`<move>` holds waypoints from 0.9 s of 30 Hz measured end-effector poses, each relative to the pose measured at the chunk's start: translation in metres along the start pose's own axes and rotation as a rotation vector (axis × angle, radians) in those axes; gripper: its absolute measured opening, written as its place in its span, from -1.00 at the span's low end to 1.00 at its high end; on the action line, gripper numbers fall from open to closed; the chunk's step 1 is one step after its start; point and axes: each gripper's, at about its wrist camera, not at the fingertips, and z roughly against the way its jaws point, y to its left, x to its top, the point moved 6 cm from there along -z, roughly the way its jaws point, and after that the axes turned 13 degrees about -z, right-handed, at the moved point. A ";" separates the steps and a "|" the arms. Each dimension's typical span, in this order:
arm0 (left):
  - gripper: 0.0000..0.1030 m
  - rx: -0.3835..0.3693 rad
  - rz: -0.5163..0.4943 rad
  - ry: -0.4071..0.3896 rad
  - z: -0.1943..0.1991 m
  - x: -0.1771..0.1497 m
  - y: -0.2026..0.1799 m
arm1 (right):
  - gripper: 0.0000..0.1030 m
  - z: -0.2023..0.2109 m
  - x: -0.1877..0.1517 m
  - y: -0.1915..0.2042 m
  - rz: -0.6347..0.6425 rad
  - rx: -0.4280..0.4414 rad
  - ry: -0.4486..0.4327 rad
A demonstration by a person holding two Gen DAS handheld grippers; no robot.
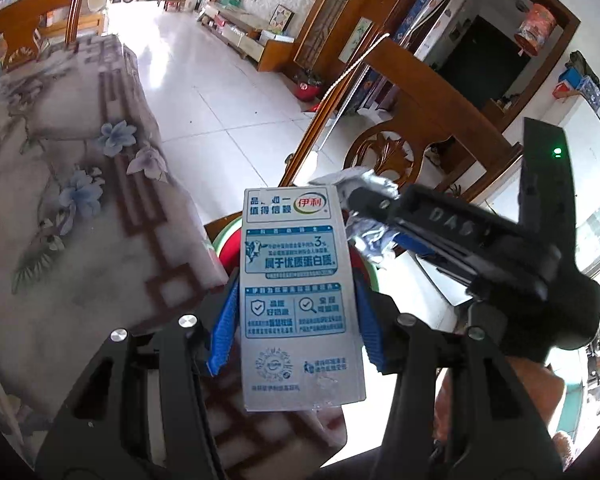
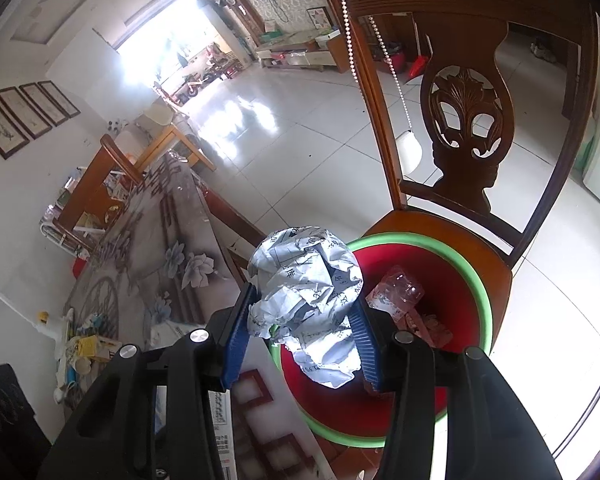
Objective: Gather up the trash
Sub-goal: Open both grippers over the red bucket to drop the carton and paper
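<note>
- While both claws are loaded, right gripper (image 2: 302, 334) is clamped on the crumpled paper ball (image 2: 306, 304), left gripper (image 1: 298, 318) on the milk carton (image 1: 300, 292), long axis pointing forward.
- Red bin (image 2: 478, 280) sits right under and ahead of the paper, so right looks nearer; 1 drop should do it.

I see silver milk carton (image 1: 300, 296) with teal print | white crumpled paper (image 2: 306, 304) with dark print | red basin (image 2: 452, 264) with green rim | grey tablecloth (image 1: 72, 208) with blue flowers, brown fretwork | blue finger pads (image 1: 224, 320) on black grippers
</note>
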 end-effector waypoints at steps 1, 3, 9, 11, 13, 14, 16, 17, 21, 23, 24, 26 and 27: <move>-0.02 -0.002 0.006 0.002 -0.001 0.000 0.001 | -0.12 -0.001 0.000 0.000 -0.002 -0.002 0.001; -0.02 -0.007 0.012 0.006 -0.002 0.001 0.002 | -0.12 -0.002 -0.001 0.000 -0.003 -0.004 0.004; -0.02 -0.020 -0.005 0.015 -0.007 0.002 -0.003 | -0.12 -0.002 0.001 -0.004 -0.024 -0.008 -0.001; -0.02 -0.024 -0.005 0.020 -0.010 0.003 -0.003 | -0.12 -0.002 0.001 -0.006 -0.027 -0.011 -0.001; -0.01 -0.030 -0.004 0.027 -0.014 0.003 -0.004 | -0.11 -0.002 0.002 -0.007 -0.031 -0.016 -0.003; -0.01 -0.032 -0.003 0.032 -0.015 0.003 -0.005 | -0.07 -0.002 0.002 -0.008 -0.035 -0.024 -0.007; -0.01 -0.037 -0.006 0.040 -0.018 0.003 -0.006 | -0.07 -0.001 0.003 -0.011 -0.045 -0.027 -0.012; -0.01 -0.038 -0.008 0.042 -0.020 0.003 -0.007 | -0.07 -0.001 0.003 -0.012 -0.048 -0.025 -0.012; -0.01 -0.040 -0.013 0.046 -0.024 0.004 -0.009 | -0.07 -0.001 0.004 -0.012 -0.044 -0.031 -0.017; 0.07 -0.038 -0.004 0.049 -0.025 0.005 -0.007 | 0.06 -0.002 0.004 -0.013 -0.047 -0.039 -0.018; 0.25 -0.044 0.009 0.046 -0.026 0.005 -0.006 | 0.15 -0.002 0.005 -0.014 -0.053 -0.042 -0.021; 0.31 -0.050 0.029 0.039 -0.025 0.005 -0.004 | 0.23 0.001 0.008 -0.016 -0.069 -0.039 -0.040; 0.33 -0.051 0.034 0.040 -0.025 0.004 -0.003 | 0.23 0.003 0.008 -0.016 -0.070 -0.038 -0.048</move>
